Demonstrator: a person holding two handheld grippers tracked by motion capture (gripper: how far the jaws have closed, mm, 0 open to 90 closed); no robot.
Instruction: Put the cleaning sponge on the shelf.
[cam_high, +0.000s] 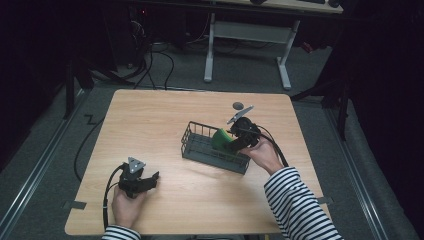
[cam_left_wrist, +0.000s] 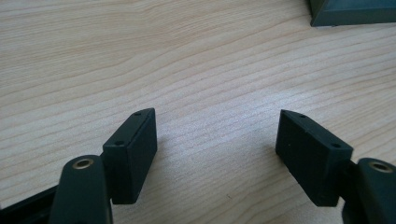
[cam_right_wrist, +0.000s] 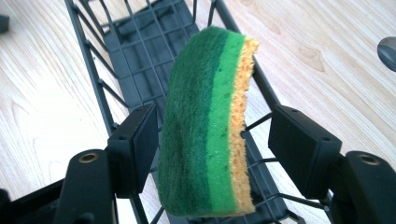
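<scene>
A sponge (cam_right_wrist: 205, 126), green scouring pad on yellow foam, stands on edge between the jaws of the right gripper (cam_right_wrist: 210, 154), over the long wall of a dark wire basket (cam_right_wrist: 140, 51). The jaws are spread: the left one sits just beside the green face, whether touching I cannot tell, and the right one stands clear of the yellow side, so the sponge is not clamped. From the high view the sponge (cam_high: 220, 138) rests at the basket's (cam_high: 200, 145) right end, directly in front of the right gripper (cam_high: 240, 137) held at the basket's right rim.

The left gripper (cam_left_wrist: 215, 144) is released, jaws wide apart over bare table (cam_left_wrist: 196, 60), with a basket corner (cam_left_wrist: 352, 13) well ahead. In the high view it (cam_high: 145, 181) rests near the table's (cam_high: 165, 110) front left, well apart from the basket.
</scene>
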